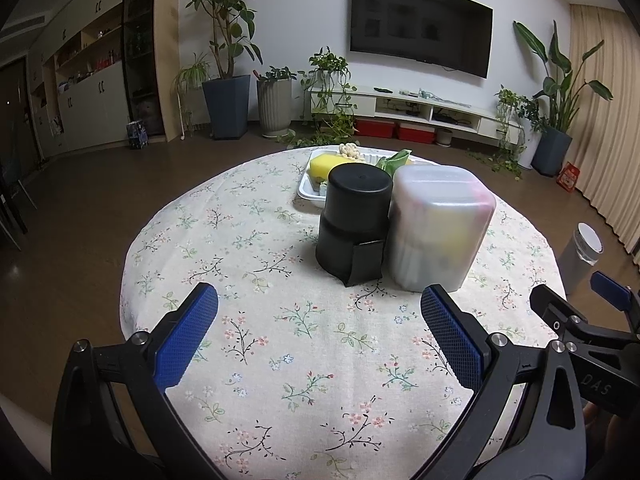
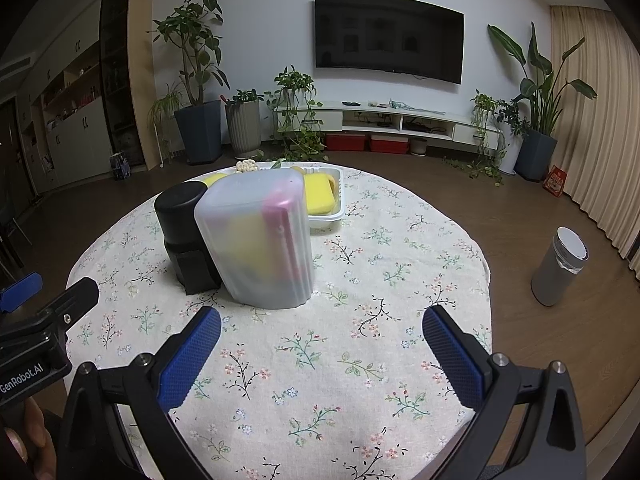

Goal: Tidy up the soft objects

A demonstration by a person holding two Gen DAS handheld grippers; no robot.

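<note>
A frosted translucent container [image 1: 438, 226] stands upside down on the round floral table, with yellow and pink soft items dimly visible inside; it also shows in the right wrist view [image 2: 260, 240]. A black cylindrical container [image 1: 352, 222] stands touching its left side [image 2: 184, 232]. Behind them a white tray [image 1: 306, 192] holds yellow sponges [image 2: 318, 196], a cream knotted item [image 1: 351, 151] and something green [image 1: 394, 160]. My left gripper [image 1: 320, 334] is open and empty, in front of the containers. My right gripper [image 2: 322, 354] is open and empty, also in front of them.
The table is covered by a floral cloth [image 1: 280, 320] and its edge drops to a brown floor all round. A grey bin [image 2: 560, 268] stands on the floor to the right. Potted plants, a TV and a low cabinet line the far wall.
</note>
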